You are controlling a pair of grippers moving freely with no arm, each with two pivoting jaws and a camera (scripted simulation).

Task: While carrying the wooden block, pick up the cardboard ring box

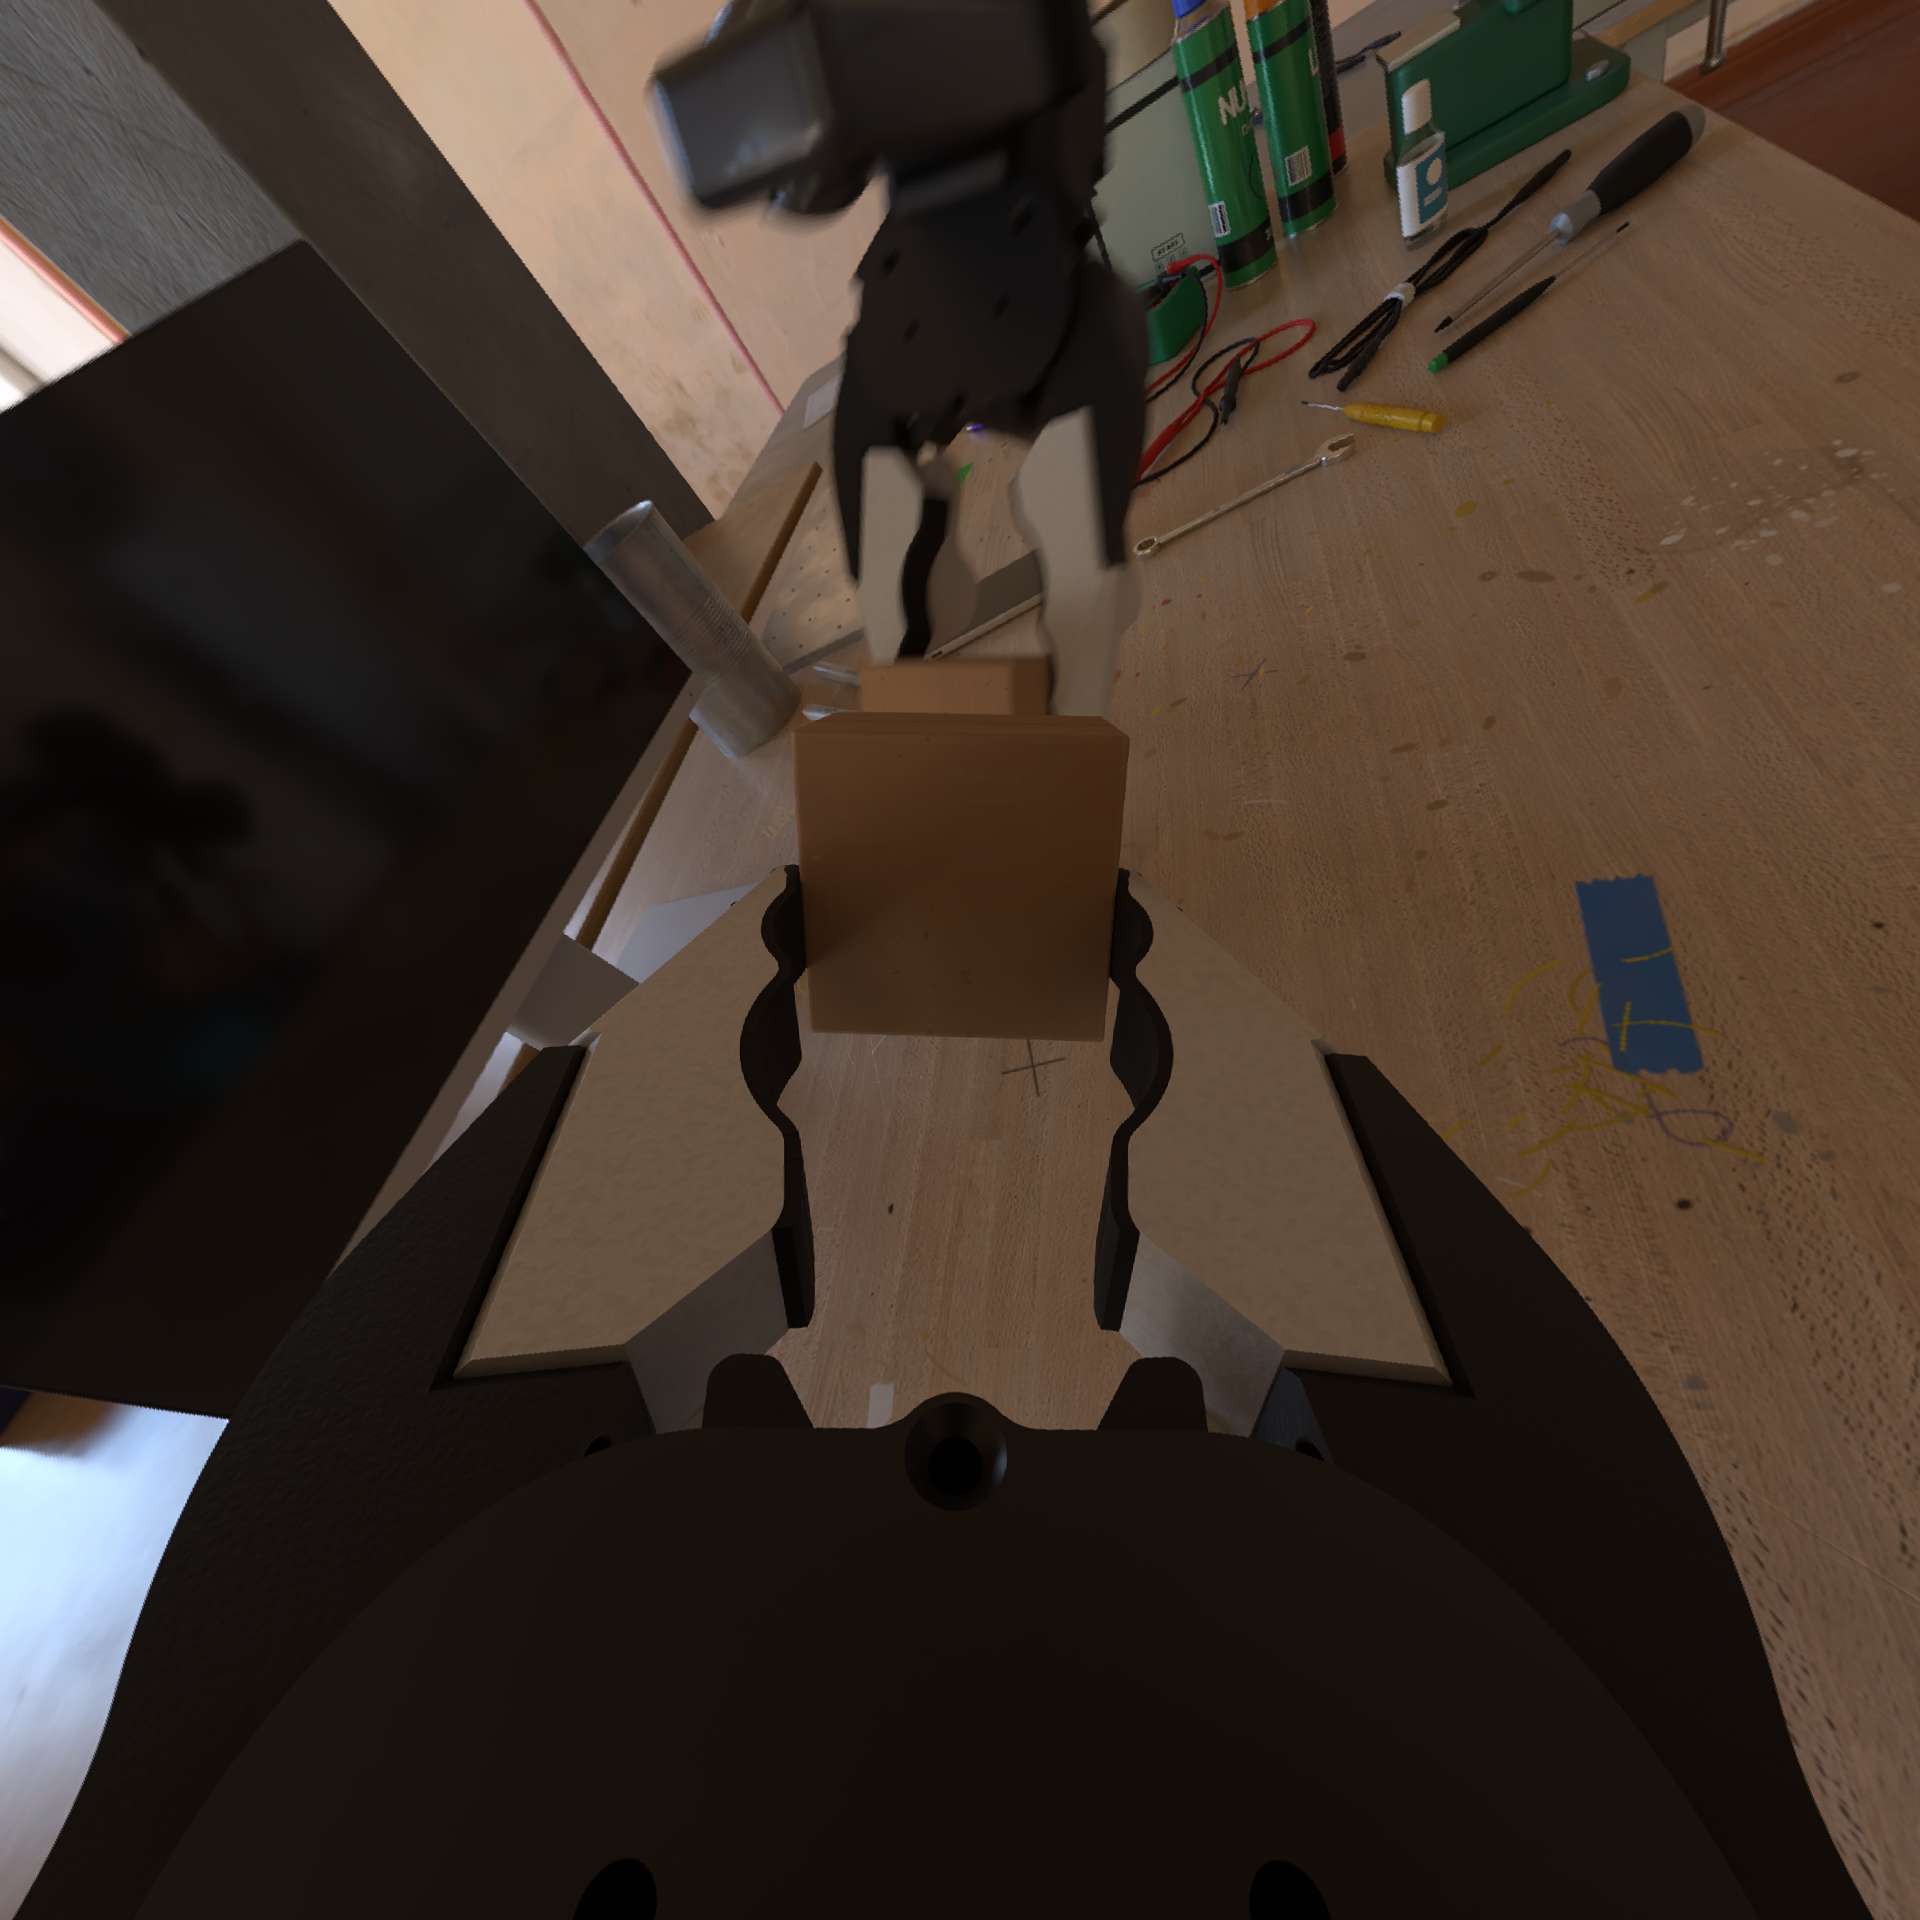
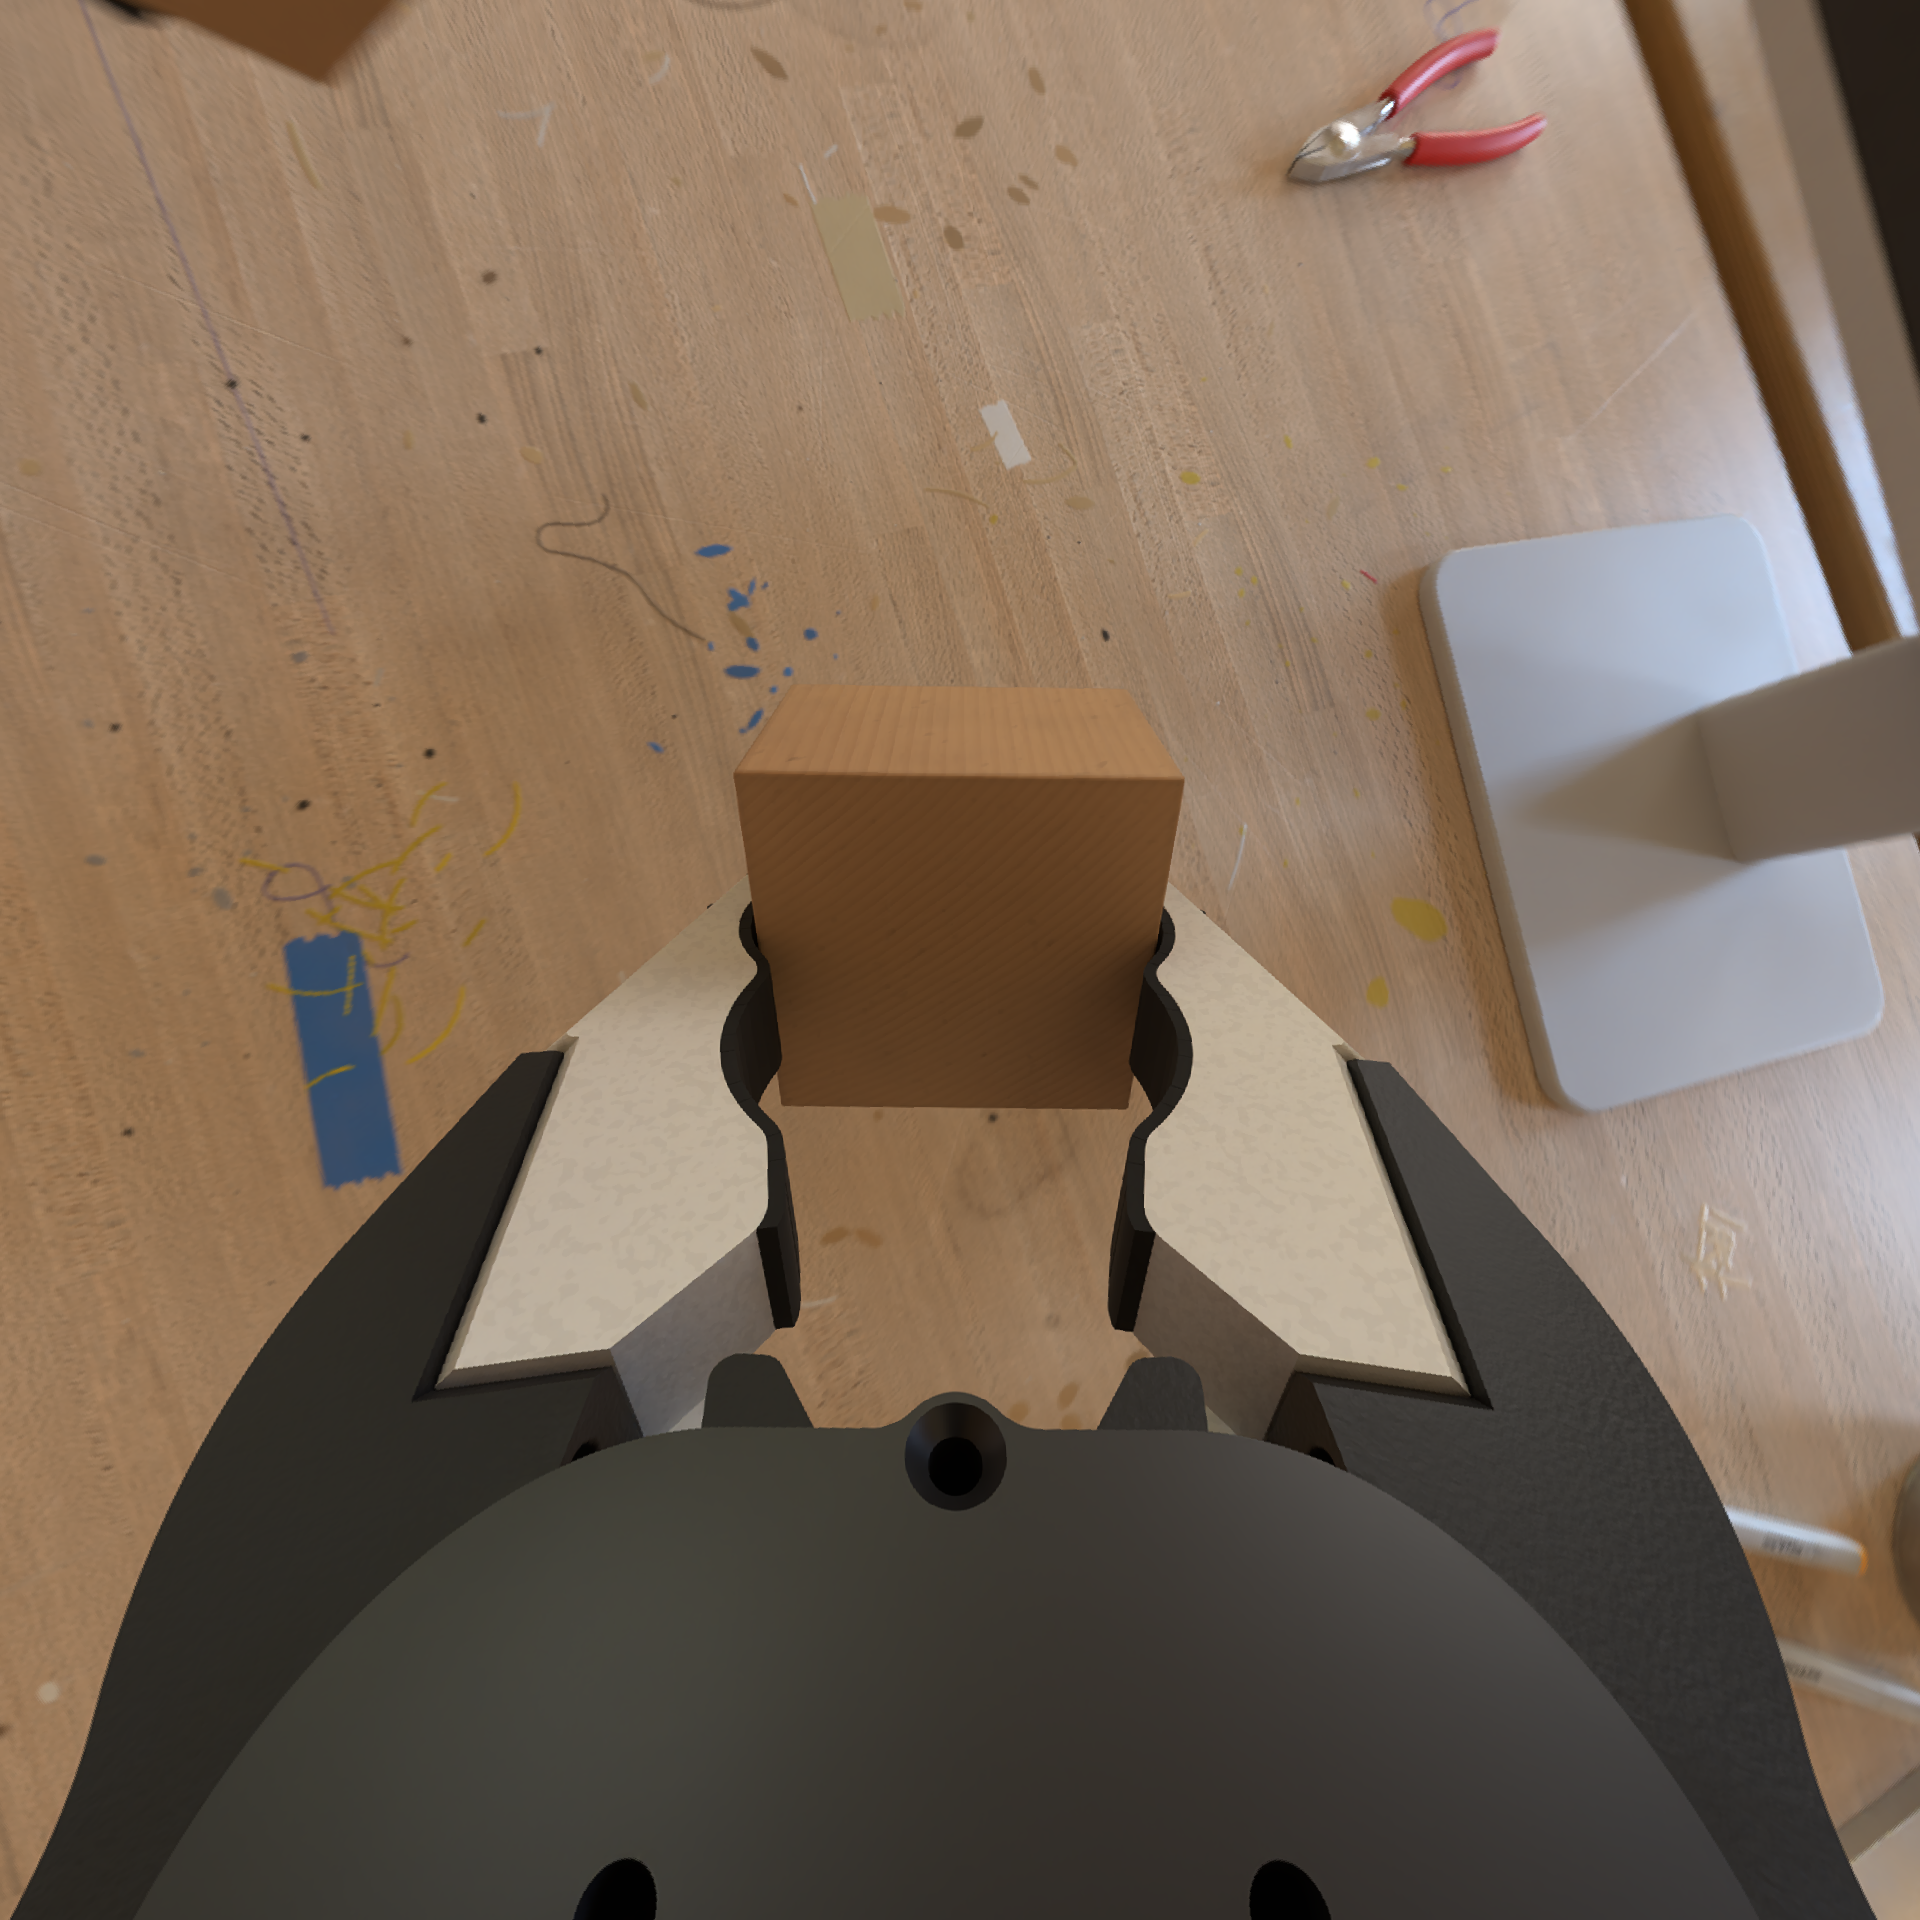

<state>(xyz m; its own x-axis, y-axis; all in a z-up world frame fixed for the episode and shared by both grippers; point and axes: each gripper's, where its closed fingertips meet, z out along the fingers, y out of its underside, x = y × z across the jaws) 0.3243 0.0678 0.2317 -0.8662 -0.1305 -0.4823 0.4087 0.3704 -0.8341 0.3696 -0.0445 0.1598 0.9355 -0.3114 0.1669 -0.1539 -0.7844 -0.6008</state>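
Note:
In the left wrist view my left gripper (image 1: 956, 914) is shut on the cardboard ring box (image 1: 956, 883), a smooth brown box with a lid seam near its top, held at the fingertips just above the wooden bench (image 1: 1455, 727). In the right wrist view my right gripper (image 2: 956, 935) is shut on the wooden block (image 2: 956, 914), a grained brown cube, held above the bench (image 2: 623, 312). The right gripper (image 1: 982, 665) also shows blurred beyond the box in the left wrist view, with the block (image 1: 951, 686) between its fingers. A brown corner (image 2: 281, 31) at the top left of the right wrist view looks like the box.
A dark panel (image 1: 260, 779) and a metal cylinder (image 1: 707, 634) stand at the left. Green spray cans (image 1: 1236, 156), a wrench (image 1: 1236, 504), pens and wires lie at the far right. Blue tape (image 2: 343, 1060), red pliers (image 2: 1423, 114) and a white stand base (image 2: 1652, 810) lie below.

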